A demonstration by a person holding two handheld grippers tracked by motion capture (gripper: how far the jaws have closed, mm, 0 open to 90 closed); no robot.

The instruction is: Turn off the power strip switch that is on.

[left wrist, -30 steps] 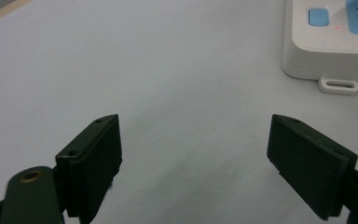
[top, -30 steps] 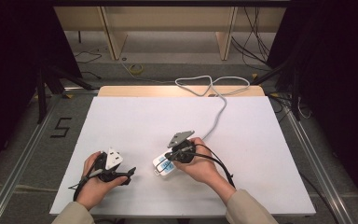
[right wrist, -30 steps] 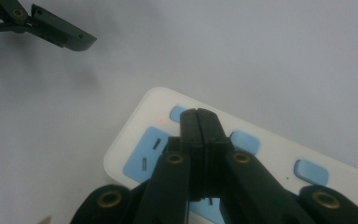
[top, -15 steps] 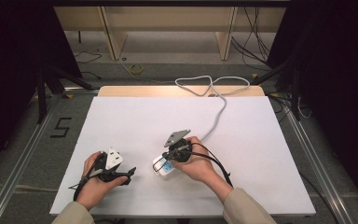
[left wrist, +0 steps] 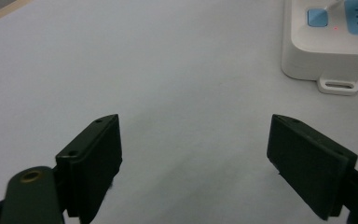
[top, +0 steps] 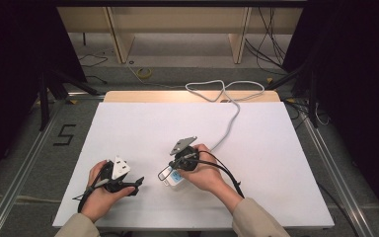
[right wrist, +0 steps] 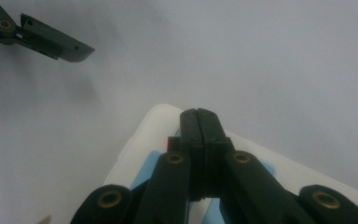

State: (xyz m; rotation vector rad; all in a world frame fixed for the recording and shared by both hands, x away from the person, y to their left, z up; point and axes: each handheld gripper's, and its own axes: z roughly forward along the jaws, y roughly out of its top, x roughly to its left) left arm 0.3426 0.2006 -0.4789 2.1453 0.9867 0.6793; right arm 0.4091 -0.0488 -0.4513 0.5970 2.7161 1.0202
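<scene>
On the white table (top: 128,123) lies one white power strip (top: 172,178), near the front edge, its single white cable (top: 229,121) running off toward the far side. Two grippers are at work. The right gripper (top: 171,173) has its jaws pressed fully together, empty, tips over the strip's blue switch (left wrist: 318,17) by a small red light (right wrist: 164,142). Just beside the strip, the left gripper (top: 137,181) sits low with jaws spread wide, grasping nothing.
</scene>
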